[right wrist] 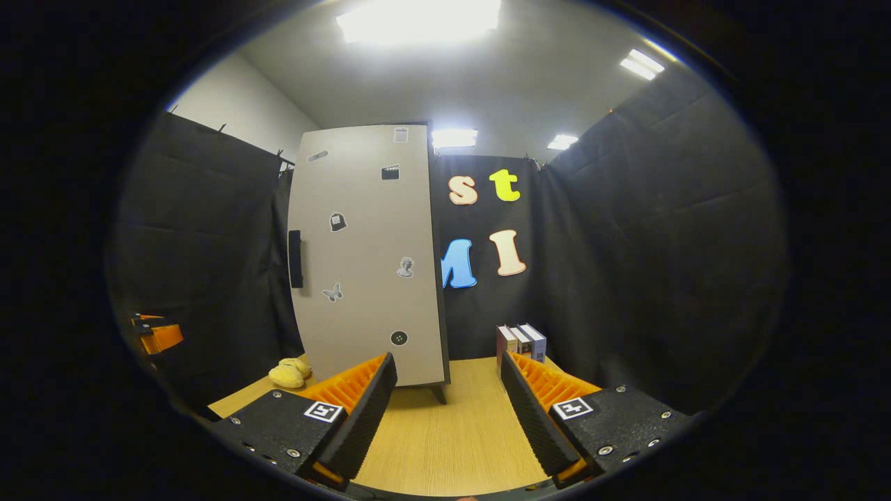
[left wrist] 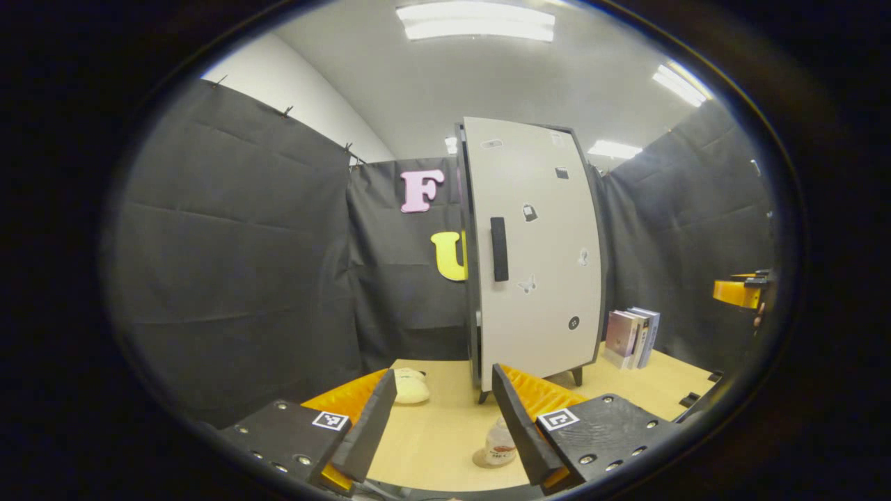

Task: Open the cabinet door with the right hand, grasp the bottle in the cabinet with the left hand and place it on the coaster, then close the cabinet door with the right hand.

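- Between my left gripper's [left wrist: 444, 417] spread fingers, the bottle [left wrist: 500, 441] stands upright on the round coaster [left wrist: 482, 458], near the front of the cabinet [left wrist: 536, 250].
- Right gripper [right wrist: 445, 410] is spread too, pinching nothing, bare wooden table [right wrist: 452, 431] ahead of it up to the cabinet.
- Cabinet door [right wrist: 365, 254] is closed, its dark handle [right wrist: 295, 259] on the left edge.
- Books [right wrist: 522, 342] stand right of the cabinet, a yellow plush toy [right wrist: 291, 373] left of it.
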`<control>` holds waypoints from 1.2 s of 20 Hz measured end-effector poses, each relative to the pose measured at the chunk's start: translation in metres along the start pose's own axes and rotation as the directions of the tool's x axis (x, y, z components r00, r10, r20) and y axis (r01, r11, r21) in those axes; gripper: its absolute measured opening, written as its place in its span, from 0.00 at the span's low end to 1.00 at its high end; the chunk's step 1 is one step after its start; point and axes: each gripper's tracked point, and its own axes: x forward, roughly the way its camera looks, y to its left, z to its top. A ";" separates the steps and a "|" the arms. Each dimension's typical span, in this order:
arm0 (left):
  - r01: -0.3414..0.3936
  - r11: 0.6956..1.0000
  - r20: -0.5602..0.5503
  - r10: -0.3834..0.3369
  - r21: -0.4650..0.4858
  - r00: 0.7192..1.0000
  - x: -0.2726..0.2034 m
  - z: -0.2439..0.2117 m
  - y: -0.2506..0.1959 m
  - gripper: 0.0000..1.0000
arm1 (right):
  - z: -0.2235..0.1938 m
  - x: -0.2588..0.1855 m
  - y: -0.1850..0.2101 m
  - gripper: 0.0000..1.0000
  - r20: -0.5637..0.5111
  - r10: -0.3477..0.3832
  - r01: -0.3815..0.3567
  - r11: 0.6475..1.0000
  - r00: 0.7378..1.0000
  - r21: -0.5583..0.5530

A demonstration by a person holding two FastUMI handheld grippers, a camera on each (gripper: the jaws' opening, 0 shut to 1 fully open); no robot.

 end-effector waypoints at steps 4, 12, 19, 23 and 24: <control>-0.005 1.000 0.006 0.004 0.004 1.000 -0.002 0.001 0.001 0.81 | 0.002 -0.001 0.004 0.93 0.004 0.010 -0.010 1.000 1.000 -0.010; -0.004 1.000 0.011 0.004 0.002 1.000 -0.004 0.001 0.003 0.83 | 0.005 -0.005 0.010 0.93 0.007 0.018 -0.018 1.000 1.000 -0.016; 0.000 1.000 0.014 0.000 -0.001 1.000 -0.002 0.001 0.004 0.81 | 0.007 -0.009 0.012 0.94 0.012 0.019 -0.018 1.000 1.000 -0.021; 0.005 1.000 0.019 -0.005 0.001 1.000 -0.001 0.002 0.003 0.81 | 0.009 -0.011 0.012 0.94 0.016 0.016 -0.016 1.000 1.000 -0.022; 0.006 1.000 0.020 -0.007 0.002 1.000 -0.001 0.002 0.003 0.83 | 0.008 -0.011 0.013 0.93 0.016 0.016 -0.016 1.000 1.000 -0.022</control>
